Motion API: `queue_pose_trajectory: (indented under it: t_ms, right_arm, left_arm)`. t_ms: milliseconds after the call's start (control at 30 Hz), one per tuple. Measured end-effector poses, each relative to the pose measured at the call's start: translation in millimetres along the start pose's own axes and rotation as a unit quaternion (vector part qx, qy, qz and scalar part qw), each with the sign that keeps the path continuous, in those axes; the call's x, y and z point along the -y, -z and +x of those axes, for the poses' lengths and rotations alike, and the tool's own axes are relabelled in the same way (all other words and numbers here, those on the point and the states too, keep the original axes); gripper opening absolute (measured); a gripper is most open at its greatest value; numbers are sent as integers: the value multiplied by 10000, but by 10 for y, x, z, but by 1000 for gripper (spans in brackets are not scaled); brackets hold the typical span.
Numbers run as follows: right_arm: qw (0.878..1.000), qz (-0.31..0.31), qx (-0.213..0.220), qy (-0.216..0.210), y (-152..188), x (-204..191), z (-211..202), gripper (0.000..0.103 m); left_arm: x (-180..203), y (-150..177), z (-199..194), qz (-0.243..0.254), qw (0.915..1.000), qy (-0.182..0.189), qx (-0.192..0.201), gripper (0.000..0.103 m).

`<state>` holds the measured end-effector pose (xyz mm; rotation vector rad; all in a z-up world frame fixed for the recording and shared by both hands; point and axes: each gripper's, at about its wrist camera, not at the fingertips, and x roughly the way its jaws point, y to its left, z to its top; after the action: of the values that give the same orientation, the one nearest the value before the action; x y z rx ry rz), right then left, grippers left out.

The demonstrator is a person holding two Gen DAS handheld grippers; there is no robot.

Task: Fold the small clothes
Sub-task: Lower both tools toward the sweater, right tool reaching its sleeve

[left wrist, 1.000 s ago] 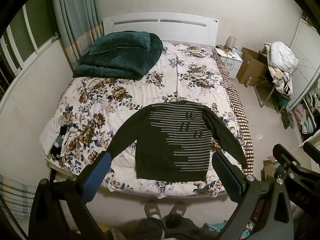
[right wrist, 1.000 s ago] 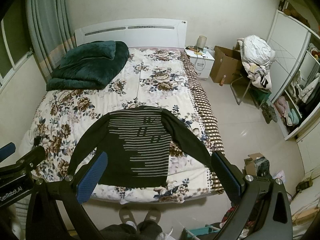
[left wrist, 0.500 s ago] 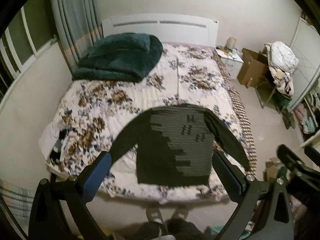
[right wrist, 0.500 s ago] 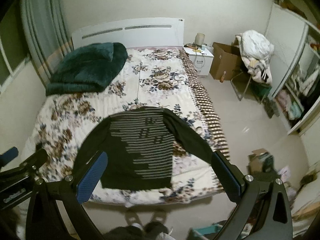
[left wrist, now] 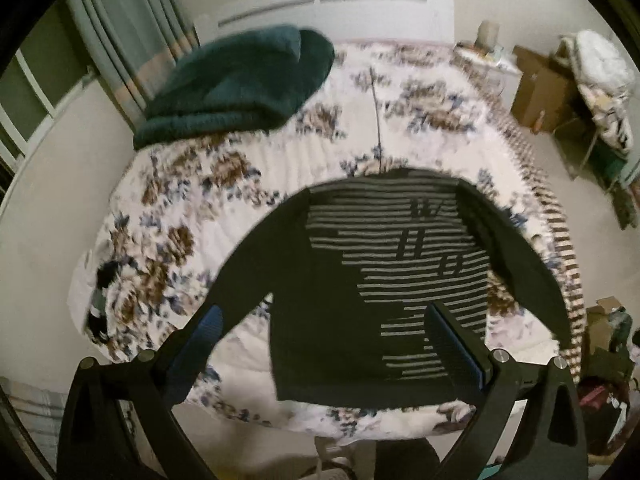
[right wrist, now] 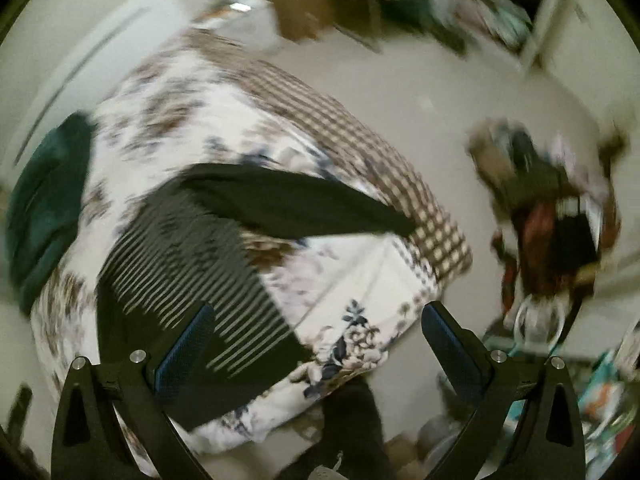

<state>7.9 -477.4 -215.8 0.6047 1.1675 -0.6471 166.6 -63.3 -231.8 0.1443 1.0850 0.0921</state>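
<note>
Bed [left wrist: 280, 184] | dark striped sweater [left wrist: 360, 280] flat | L gripper [left wrist: 324, 344] + R gripper [right wrist: 316, 340] agape, empty

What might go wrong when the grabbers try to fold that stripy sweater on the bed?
The sweater's right sleeve reaches the bed's checkered edge, so a tug might slide it off. Its hem sits near the foot of the bed, so it may slip floorward. Both the left gripper and right gripper are open and empty, and the right view is blurred, so a hasty grab may miss.
</note>
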Motion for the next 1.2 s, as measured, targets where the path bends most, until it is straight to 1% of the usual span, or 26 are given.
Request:
queue_pose_trajectory:
  t_ms: [33, 133, 200, 267, 333, 367, 433, 467, 533, 567, 600, 633, 667, 700, 733, 767, 800, 933, 967, 1033, 1067, 1100, 1133, 1167, 1200]
  right_arm:
    - [9997, 215, -132, 8, -95, 179, 271, 103]
    - [9958, 724, -559, 57, -363, 645, 1132, 103]
    - [9919, 994, -785, 61, -537, 917, 1690, 103]
    - [9883, 1223, -899, 136, -675, 1181, 2231, 103]
    - [9852, 1386, -993, 190, -734, 1309, 2645, 103]
    - [9818, 1554, -1079, 191, -775, 1436, 2932, 102]
    - [9755, 1822, -1233, 72, -815, 1560, 3333, 101]
    - [9734, 1898, -1281, -1, -817, 1584, 3469, 101]
    - [9705, 2020, -1314, -84, -843, 1648, 3757, 95]
    - [9698, 2045, -1316, -193, -859, 1663, 3886, 88]
    - [9694, 2035, -1342, -273, -873, 1661, 3990, 78]
    - [9693, 2028, -1346, -345, -883, 1658, 4063, 71]
    - [9701, 2019, -1271, -432, -892, 1649, 4095, 53]
    - [9720, 1991, -1164, -458, -906, 1641, 4094, 27]
    - [9749, 1947, -1014, -379, -930, 1631, 4052, 15]
    - [9765, 1933, -897, -309, -953, 1625, 4006, 8]
    - [9767, 1971, -785, -330, -984, 1630, 3961, 7]
    - [9750, 2149, -355, -445, -1137, 1650, 3612, 6]
    - [9744, 2179, -164, -529, -1222, 1647, 3500, 6]
    - [9755, 2098, 6, -666, -1360, 1607, 3277, 7]
    - [9753, 2090, 52, -709, -1443, 1626, 3265, 13]
    - [9747, 2146, -14, -623, -1459, 1642, 3245, 35]
    - [9735, 2247, -141, -402, -1470, 1703, 3279, 48]
    - [9689, 2452, -300, -153, -1452, 1794, 3319, 59]
    - [9605, 2755, -382, -129, -1396, 1909, 3337, 59]
  left_arm:
    - [121, -15, 221, 3, 9999, -115, -82, 103]
    - [391, -43, 725, 5, 9988, -348, -330, 103]
    - [542, -40, 1022, 13, 9978, -425, -512, 103]
    - [725, -26, 1373, 55, 9963, -437, -745, 103]
    - [857, -15, 1670, 146, 9950, -483, -860, 103]
    - [930, -5, 1784, 182, 9945, -506, -904, 103]
    - [1079, -2, 2020, 240, 9938, -520, -952, 103]
    - [1146, 5, 2125, 271, 9934, -526, -983, 103]
    - [1269, 4, 2348, 311, 9928, -478, -1056, 103]
    - [1321, 9, 2436, 323, 9925, -453, -1093, 103]
    - [1376, 8, 2533, 333, 9923, -419, -1120, 103]
    - [1446, 14, 2631, 350, 9924, -367, -1124, 103]
    - [1492, 25, 2687, 378, 9924, -342, -1117, 103]
    - [1548, 36, 2745, 419, 9924, -322, -1115, 103]
    - [1615, 49, 2812, 481, 9921, -277, -1121, 103]
    - [1666, 64, 2852, 525, 9919, -247, -1129, 103]
    - [1722, 78, 2889, 577, 9916, -215, -1141, 103]
    - [1861, 108, 2923, 717, 9907, -75, -1155, 103]
    - [1885, 102, 2910, 736, 9907, -34, -1141, 103]
    - [1912, 92, 2882, 758, 9910, 41, -1106, 103]
    - [1918, 90, 2871, 761, 9911, 56, -1094, 103]
    - [1922, 90, 2862, 761, 9911, 70, -1091, 103]
    - [1922, 87, 2861, 761, 9910, 90, -1101, 103]
    - [1919, 89, 2864, 761, 9908, 97, -1117, 103]
    - [1912, 92, 2869, 761, 9906, 95, -1135, 103]
